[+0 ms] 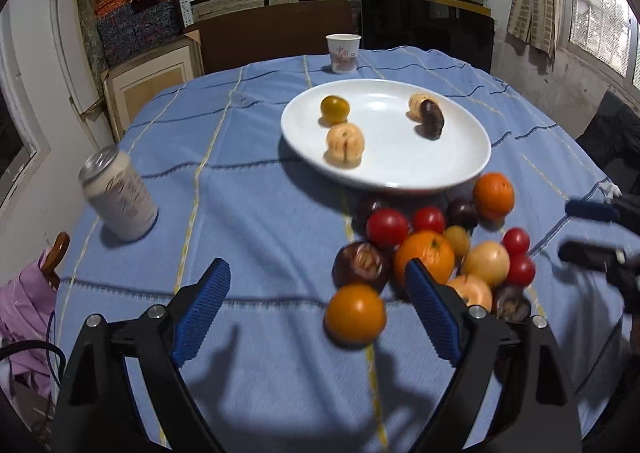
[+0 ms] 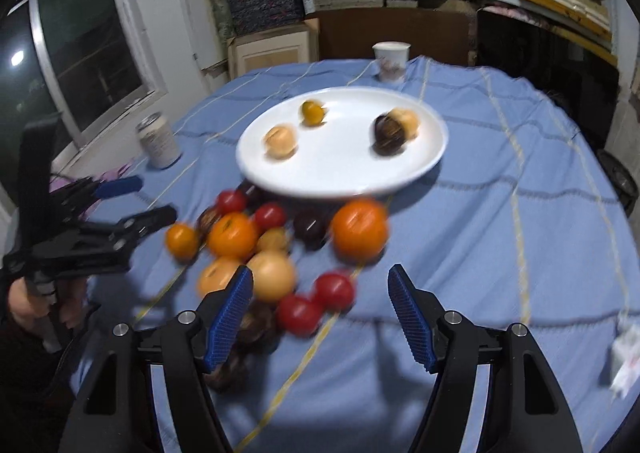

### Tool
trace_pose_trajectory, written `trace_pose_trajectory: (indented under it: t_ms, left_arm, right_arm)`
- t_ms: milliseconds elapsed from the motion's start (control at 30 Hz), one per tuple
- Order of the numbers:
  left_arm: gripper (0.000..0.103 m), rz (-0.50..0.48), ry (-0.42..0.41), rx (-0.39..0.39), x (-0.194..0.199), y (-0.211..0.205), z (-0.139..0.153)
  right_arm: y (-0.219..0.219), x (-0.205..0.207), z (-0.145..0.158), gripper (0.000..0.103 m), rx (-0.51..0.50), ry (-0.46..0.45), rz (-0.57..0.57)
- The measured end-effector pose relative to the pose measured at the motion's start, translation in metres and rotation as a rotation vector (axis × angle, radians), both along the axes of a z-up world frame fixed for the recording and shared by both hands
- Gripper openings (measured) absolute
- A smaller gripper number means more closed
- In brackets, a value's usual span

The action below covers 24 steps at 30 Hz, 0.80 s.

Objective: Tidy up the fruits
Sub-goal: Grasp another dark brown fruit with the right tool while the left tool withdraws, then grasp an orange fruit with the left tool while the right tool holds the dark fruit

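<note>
Left gripper (image 1: 318,273) jaws apart, nothing between the ribbed blue pads; it hangs over bare blue cloth, with a small orange fruit (image 1: 355,314) just inside its right finger. Right gripper (image 2: 320,281) also spread and empty, two red tomatoes (image 2: 316,303) lying between its fingers. Loose fruit pile (image 1: 440,249), round, smooth and glossy, sits just before the white plate (image 1: 460,157), touching its near rim. Plate glazed, oval, holding four fruits. Woven tablecloth (image 2: 520,213) lies open to the right; can (image 1: 120,197) stands near the left edge, paper cup (image 1: 343,53) at the far edge.
</note>
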<state>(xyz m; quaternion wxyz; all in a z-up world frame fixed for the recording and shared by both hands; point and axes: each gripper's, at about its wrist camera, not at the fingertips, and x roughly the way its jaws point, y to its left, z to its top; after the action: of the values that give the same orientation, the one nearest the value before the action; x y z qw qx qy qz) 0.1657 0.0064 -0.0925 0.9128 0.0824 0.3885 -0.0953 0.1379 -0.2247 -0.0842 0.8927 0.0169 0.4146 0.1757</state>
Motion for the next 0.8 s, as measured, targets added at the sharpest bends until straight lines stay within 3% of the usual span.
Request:
trace_pose_trajectory:
  t_ms: [133,233,400,433,467,500,633,800]
  left_arm:
    - [0.086,0.056,0.032,-0.097,-0.008,0.022,-0.012]
    - [0.086,0.068,0.048,-0.121,-0.010,0.026,-0.018]
    - [0.086,0.054,0.029,-0.090,-0.013,0.018,-0.019]
    - [0.086,0.053,0.030,-0.085,-0.013,0.017,-0.020]
    - [0.086,0.052,0.032,-0.080,-0.013,0.016,-0.021]
    - [0.086,0.051,0.033,-0.077,-0.013,0.016,-0.022]
    - [0.086,0.050,0.034,-0.069,-0.013,0.015,-0.022]
    - [0.086,0.035,0.040,-0.011,-0.011,0.001,-0.024]
  right_arm:
    - [0.035,-0.041,-0.021,0.071,-0.016,0.041,0.097]
    - [0.047,-0.051,-0.030,0.070,-0.021,0.058,0.108]
    - [0.059,-0.047,-0.035,0.068,-0.048,0.056,0.082]
    - [0.065,-0.046,-0.037,0.064,-0.062,0.063,0.089]
    - [0.069,-0.045,-0.040,0.047,-0.079,0.070,0.094]
    - [0.073,-0.046,-0.044,0.040,-0.109,0.075,0.097]
    - [0.078,-0.056,-0.041,0.040,-0.155,0.016,0.121]
    - [0.064,-0.058,-0.041,0.040,-0.133,-0.007,0.112]
